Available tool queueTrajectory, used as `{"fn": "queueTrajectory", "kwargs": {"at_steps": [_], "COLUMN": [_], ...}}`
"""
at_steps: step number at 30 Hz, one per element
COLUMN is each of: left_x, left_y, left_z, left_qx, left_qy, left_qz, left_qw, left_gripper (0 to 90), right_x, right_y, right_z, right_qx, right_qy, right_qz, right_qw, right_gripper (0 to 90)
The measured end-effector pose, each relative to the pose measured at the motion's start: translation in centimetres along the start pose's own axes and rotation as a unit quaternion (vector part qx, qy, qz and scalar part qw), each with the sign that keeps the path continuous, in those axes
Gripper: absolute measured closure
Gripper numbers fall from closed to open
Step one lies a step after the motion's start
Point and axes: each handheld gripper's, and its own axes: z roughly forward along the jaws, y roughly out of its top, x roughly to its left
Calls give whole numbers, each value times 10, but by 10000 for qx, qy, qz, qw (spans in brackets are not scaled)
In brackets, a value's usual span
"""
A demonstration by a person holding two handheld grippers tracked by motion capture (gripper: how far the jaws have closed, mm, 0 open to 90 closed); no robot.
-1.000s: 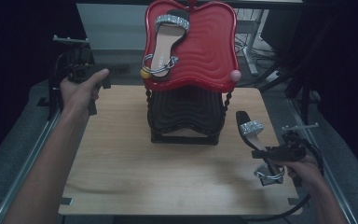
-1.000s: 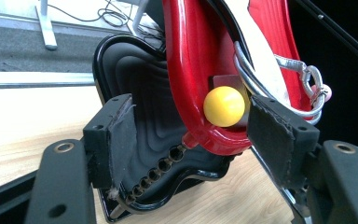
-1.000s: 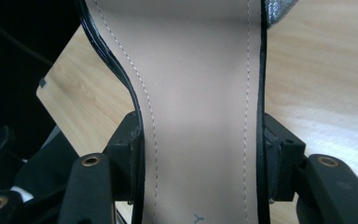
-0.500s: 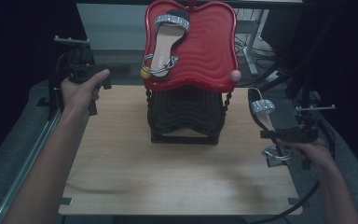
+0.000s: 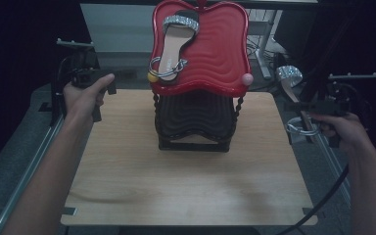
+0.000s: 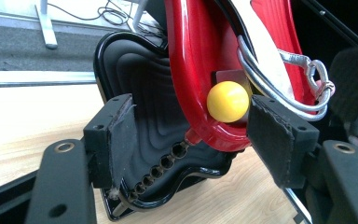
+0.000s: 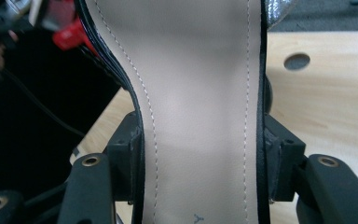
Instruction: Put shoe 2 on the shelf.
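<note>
Gripping the sandal [image 5: 293,90] across its sole in my right gripper [image 5: 307,108] — left gripper [image 5: 108,86] open, empty — I could knock the red tray [image 5: 225,54] and tip it.

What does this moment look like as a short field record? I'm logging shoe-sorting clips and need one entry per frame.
work: putting sandals on a two-tier tray stand
right gripper: shut on held sandal, jaws clamped across its sole, raised off the table at the right edge
left gripper: open, holding nothing, beside the stand's left side
red tray: top tier, carries first sandal
black tray: lower tier, nothing seen on it
table: wooden, stand near its back edge
</note>
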Motion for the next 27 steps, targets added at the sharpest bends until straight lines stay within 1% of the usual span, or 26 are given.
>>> {"fn": "queueTrajectory", "kwargs": {"at_steps": [4,5,7,11,14,15,16,17,18,19,20,23,25,27], "left_x": [-1,-1,0,0,-1,0,0,0,0,1,1,1,2,3], "left_y": [1,1,1,2,2,2,2,2,2,2,2,3,3,2], "left_z": [-1,-2,-3,-4,-4,-4,-4,-4,-4,-4,-4,-5,-6,-6], "left_qx": [-10,-12,-1,-1,0,12,16,20,15,15,12,13,3,11], "left_qy": [-12,-8,-12,-9,-34,-36,-37,-51,-57,-63,-63,-72,-66,-55], "left_qz": [11,14,9,29,27,76,80,70,69,83,82,69,75,68], "left_qw": [10000,10000,10000,10000,10000,10000,10000,10000,10000,9999,9999,9999,10000,10000], "left_gripper": [331,331,331,331,331,331,331,331,331,332,332,332,332,332], "right_x": [10,16,19,31,44,54,54,58,64,74,74,86,94,104], "right_y": [19,30,33,53,70,81,81,85,93,104,104,119,128,139], "right_z": [1,3,4,7,13,16,16,18,20,25,25,34,41,54], "right_qx": [-36,-22,-21,-71,-82,-67,-67,-67,-70,-73,-73,-59,-58,-56], "right_qy": [21,7,7,50,56,28,28,34,27,51,51,41,43,85], "right_qz": [-53,-93,-113,-158,-176,-231,-231,-256,-296,-325,-325,-370,-367,-364], "right_qw": [10000,10000,9999,9998,9998,9997,9997,9996,9995,9994,9994,9993,9993,9993], "right_gripper": [427,427,427,427,427,427,427,427,427,427,427,427,427,427]}}
